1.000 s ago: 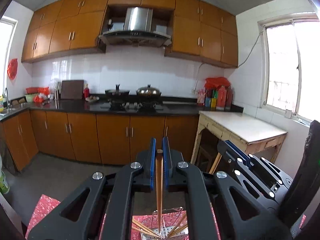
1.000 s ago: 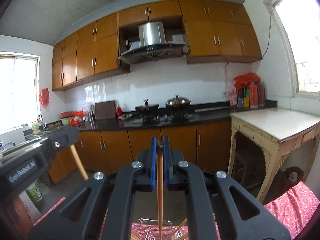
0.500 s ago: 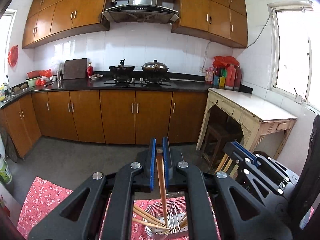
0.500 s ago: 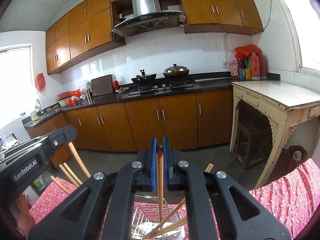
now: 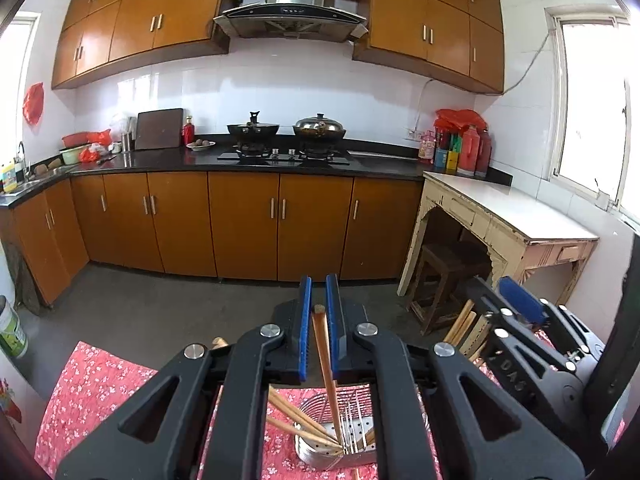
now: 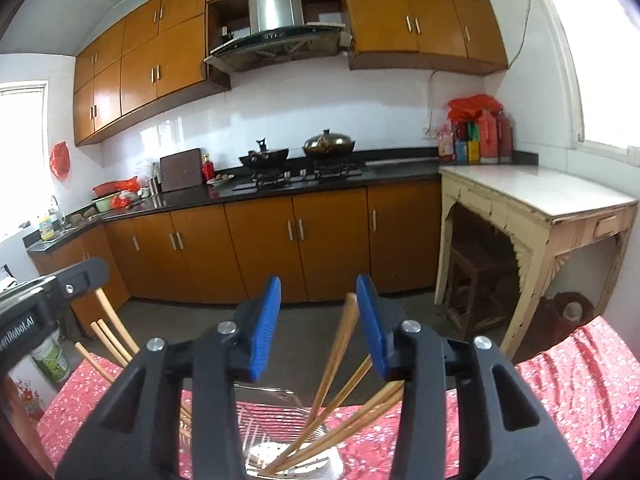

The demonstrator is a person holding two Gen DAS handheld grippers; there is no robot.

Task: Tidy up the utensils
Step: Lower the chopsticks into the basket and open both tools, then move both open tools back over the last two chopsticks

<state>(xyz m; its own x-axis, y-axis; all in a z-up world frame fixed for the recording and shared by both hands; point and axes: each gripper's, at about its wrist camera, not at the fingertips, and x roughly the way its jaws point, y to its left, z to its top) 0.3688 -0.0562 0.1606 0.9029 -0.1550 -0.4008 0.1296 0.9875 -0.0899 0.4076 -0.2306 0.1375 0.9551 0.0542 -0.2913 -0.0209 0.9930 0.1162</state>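
Note:
A wire utensil holder point(image 5: 352, 436) stands on the red flowered cloth below both grippers, with several wooden chopsticks leaning in it. My left gripper point(image 5: 319, 308) is shut on one wooden chopstick point(image 5: 326, 364) whose lower end reaches into the holder. My right gripper point(image 6: 318, 312) is open; a chopstick point(image 6: 338, 352) leans free between its blue pads, its lower end in the holder point(image 6: 280, 440). The right gripper also shows at the right of the left wrist view point(image 5: 520, 308).
The red flowered cloth point(image 5: 100, 400) covers the table under the holder. A cream side table point(image 5: 508, 220) with a stool beneath stands at the right. Wooden kitchen cabinets point(image 5: 240, 224) and a stove with pots line the far wall.
My right gripper has opened and let go of its chopstick, which now leans in the holder. Both grippers have moved lower toward the holder. The left gripper stays shut on its chopstick.

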